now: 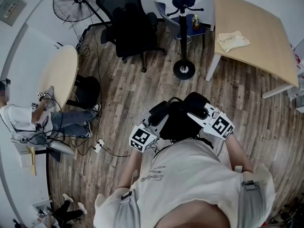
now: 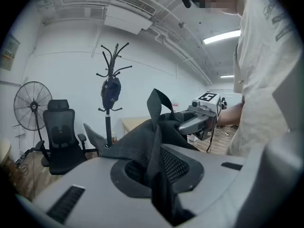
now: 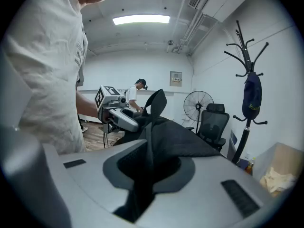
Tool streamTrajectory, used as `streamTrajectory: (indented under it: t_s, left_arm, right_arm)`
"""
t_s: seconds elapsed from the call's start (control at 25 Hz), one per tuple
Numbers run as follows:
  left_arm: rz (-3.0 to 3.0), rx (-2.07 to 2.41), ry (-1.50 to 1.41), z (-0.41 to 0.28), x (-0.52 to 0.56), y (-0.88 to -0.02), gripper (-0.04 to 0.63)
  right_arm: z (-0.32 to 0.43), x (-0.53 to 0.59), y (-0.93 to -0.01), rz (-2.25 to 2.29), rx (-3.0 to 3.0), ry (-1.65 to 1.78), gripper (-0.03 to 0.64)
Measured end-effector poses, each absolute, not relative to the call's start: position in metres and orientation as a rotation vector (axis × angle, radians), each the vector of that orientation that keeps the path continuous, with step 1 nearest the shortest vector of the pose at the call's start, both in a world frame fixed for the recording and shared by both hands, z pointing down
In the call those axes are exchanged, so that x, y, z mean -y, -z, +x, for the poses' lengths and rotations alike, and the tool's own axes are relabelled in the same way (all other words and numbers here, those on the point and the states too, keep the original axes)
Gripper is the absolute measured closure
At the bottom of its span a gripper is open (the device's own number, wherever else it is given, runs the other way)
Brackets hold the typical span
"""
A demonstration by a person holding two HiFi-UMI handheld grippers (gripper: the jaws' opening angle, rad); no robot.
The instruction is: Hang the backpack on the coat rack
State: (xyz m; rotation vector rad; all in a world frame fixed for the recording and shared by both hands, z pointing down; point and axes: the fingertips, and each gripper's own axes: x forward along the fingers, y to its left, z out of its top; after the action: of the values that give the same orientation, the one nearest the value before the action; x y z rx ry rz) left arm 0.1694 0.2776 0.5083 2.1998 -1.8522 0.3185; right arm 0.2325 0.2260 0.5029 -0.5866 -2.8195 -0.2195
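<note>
Here, the backpack is held up in front of the person's chest, between the 2 grippers and above the wooden floor. In the left gripper view, the left gripper is closed on a fold of the backpack's black fabric, which is pinched between the jaws and trails down through the gap. In the right gripper view, the right gripper is clamped on another fold of the same fabric in the same way. A strap loop is seen standing up from the top of the backpack, between the 2 tools.

The coat rack is placed ahead of the person, well apart from the backpack, beside the corner of a light wooden table. A dark bag is already hung on 1 of the rack's upper hooks. A pale cloth is laid on the table. A black office chair and a standing fan are found to the left of the rack. At the far left, a seated person is seen next to a round table.
</note>
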Motion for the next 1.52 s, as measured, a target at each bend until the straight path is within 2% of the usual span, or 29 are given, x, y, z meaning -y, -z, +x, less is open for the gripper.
streamTrajectory:
  t_s: [0.8,1.52]
  left_arm:
    - [2.241,1.839,-0.356,0.094,-0.296,-0.521,0.540]
    - [2.059,1.852,-0.344,-0.042,-0.171,-0.551,0.538]
  right_arm:
    - [0.156,-0.244,-0.518,-0.522,2.823,0.237,0.577]
    - [0.018,-0.116,-0.551,-0.606,2.794,0.123,0.574]
